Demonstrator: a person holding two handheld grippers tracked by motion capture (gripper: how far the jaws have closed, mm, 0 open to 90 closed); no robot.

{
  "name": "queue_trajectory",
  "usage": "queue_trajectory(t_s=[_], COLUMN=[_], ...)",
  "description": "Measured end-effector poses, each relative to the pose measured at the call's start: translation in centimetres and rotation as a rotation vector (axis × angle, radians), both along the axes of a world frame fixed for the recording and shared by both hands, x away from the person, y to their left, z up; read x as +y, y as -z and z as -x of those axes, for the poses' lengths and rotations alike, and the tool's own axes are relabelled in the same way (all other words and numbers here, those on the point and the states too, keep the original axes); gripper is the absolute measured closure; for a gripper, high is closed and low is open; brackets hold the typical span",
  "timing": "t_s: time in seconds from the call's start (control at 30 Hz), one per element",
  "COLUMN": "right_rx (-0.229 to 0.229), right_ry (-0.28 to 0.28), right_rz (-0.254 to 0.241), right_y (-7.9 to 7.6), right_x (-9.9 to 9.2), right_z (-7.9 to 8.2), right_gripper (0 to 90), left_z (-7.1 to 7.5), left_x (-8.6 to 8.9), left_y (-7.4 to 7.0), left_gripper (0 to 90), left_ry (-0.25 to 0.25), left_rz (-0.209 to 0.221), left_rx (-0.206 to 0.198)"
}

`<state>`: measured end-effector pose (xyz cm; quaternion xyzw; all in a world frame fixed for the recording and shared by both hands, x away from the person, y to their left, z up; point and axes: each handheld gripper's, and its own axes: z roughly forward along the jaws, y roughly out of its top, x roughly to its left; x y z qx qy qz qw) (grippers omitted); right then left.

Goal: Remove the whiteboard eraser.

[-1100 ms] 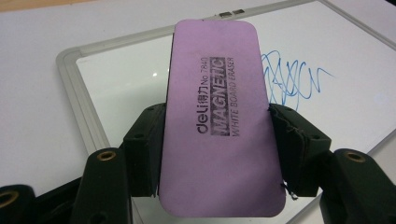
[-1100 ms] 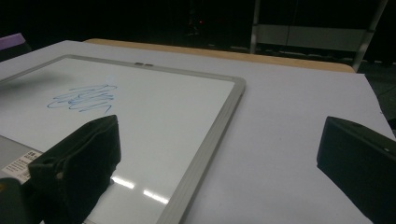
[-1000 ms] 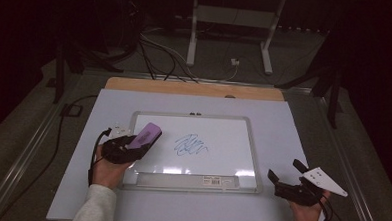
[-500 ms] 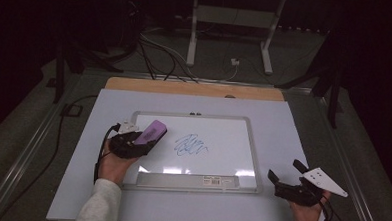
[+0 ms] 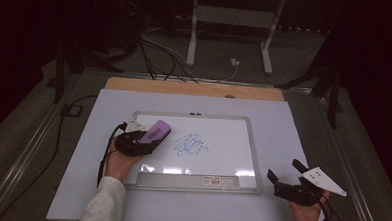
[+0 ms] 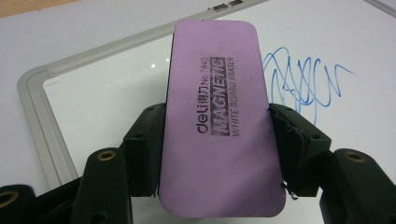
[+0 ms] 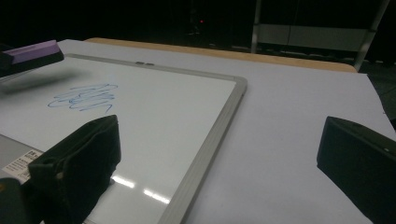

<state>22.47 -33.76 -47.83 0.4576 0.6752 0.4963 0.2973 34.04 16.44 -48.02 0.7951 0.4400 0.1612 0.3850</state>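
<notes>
A flat purple rectangular whiteboard eraser (image 6: 219, 121), printed "deli No 7840 MAGNETIC WHITE BOARD ERASER" in dark letters, is sitting clamped by its long sides in the left claw (image 5: 143, 140), which is hovering over the left part of a silver-framed rectangular whiteboard (image 5: 252, 143). Just beside the eraser's far end, a blue marker scribble (image 5: 191, 145) is lying near the middle of the white panel, with bare board separating the two. The board is resting on a pale lavender sheet-covered surface (image 5: 293, 120), whose wooden far edge (image 5: 195, 88) is showing beyond it. A label strip (image 5: 220, 180) is running along the board's near frame. The right claw (image 5: 287, 178) is resting off the board's near right corner, its jaws standing wide apart and gripping nothing. Bare panel is stretching right of the scribble, and the sheet is leaving open margins on every side of the frame. Dark cables (image 5: 156, 58) and a grey metal stand (image 5: 230, 32) are crowding the floor beyond.
</notes>
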Motion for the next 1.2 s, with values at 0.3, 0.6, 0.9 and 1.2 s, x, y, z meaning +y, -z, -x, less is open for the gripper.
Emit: queue_trajectory(t_s=[0.3,0.6,0.9,1.2], right_rx=[-0.003,-0.004,-0.003,-0.002], right_ry=[-0.003,-0.001,-0.003,-0.003], right_rz=[0.000,-0.002,0.000,0.001], right_y=[-0.1,-0.1,-0.1,-0.1], right_x=[0.1,0.0,0.0,0.0], right_z=[0.0,0.0,0.0,0.0], right_gripper=[0.1,0.1,0.1,0.1], left_z=[-0.4,-0.9,-1.1,-1.8], left_x=[-1.1,-2.3,-2.9,-3.3], left_y=[0.7,1.9,2.6,2.7], left_gripper=[41.6,41.6,41.5,27.6], left_ry=[0.027,0.046,0.050,0.010], left_rz=[-0.019,-0.042,-0.057,-0.015], left_rx=[0.010,0.029,0.043,0.056])
